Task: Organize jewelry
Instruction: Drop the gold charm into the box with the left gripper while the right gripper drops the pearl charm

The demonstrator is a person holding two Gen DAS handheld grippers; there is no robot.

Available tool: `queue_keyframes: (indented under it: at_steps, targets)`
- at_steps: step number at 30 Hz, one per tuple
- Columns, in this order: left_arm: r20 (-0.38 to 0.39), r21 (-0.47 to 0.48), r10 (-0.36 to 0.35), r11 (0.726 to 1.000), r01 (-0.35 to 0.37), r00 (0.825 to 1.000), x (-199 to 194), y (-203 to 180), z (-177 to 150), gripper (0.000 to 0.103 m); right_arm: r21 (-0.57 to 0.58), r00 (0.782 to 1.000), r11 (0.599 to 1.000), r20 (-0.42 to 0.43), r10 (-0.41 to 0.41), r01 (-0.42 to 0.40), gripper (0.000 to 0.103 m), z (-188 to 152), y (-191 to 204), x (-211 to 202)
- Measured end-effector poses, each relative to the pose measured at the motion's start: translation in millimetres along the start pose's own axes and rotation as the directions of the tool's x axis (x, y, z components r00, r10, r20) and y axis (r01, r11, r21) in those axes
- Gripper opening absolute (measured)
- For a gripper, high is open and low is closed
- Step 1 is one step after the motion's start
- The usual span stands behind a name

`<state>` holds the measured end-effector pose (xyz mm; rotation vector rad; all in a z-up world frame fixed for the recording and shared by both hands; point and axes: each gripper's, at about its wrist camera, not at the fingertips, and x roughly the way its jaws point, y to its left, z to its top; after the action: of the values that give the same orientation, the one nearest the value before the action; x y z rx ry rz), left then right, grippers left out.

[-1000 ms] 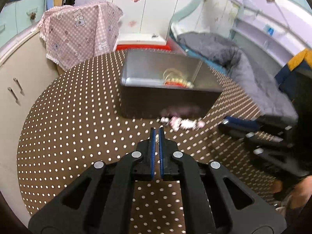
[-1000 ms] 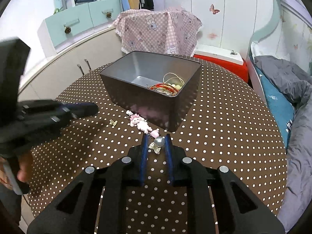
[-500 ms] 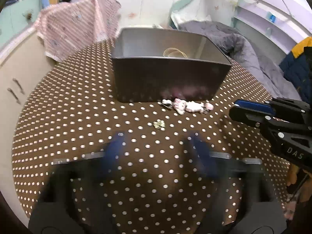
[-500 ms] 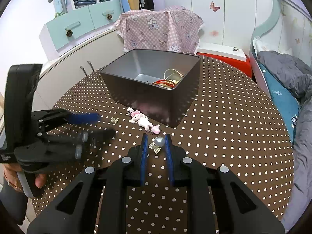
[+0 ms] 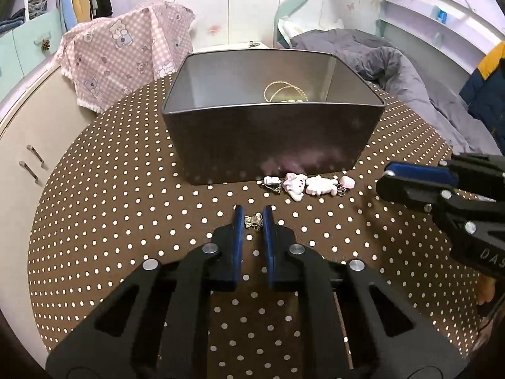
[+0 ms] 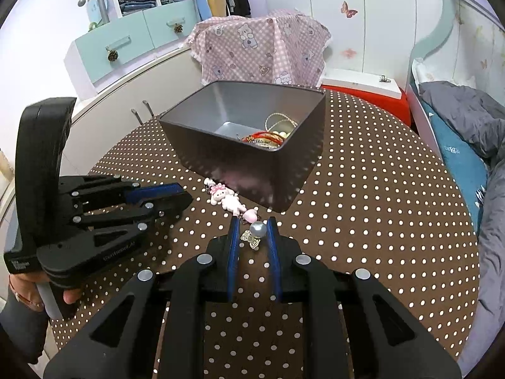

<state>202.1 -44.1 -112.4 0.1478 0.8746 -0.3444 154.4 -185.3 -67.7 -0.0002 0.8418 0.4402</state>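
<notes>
Both my grippers are down on the dotted table, each straddling a small piece of jewelry in front of the box.

My left gripper [image 5: 253, 221] has its blue-padded jaws parted around a small gold bow-shaped charm [image 5: 253, 220] lying on the brown white-dotted tablecloth [image 5: 126, 208]; I cannot tell whether the pads touch it. My right gripper [image 6: 252, 232] brackets a grey pearl bead with a gold winged charm [image 6: 255, 233], jaws parted and not visibly pressing it. Pink-and-white cartoon-figure charms [image 5: 307, 184] lie in a row just beside the near wall of the dark grey rectangular metal box [image 5: 271, 139], which holds gold and red bangles [image 6: 271, 134] in its far right corner.
</notes>
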Motion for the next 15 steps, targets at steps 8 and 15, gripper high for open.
queue_keyframes:
  at_steps: [8, 15]
  targets:
    - [0.155, -0.103, -0.049, 0.993, 0.065, 0.987, -36.9, 17.0, 9.5, 0.012, -0.008, 0.997, 1.0, 0.071, 0.006, -0.006, 0.016, 19.3, 2.6, -16.2]
    - [0.264, -0.167, -0.036, 0.982, 0.082, 0.964, -48.7, 30.6, 34.2, 0.012, -0.01, 0.991, 1.0, 0.134, -0.02, 0.021, 0.016, 49.5, 5.9, -10.5]
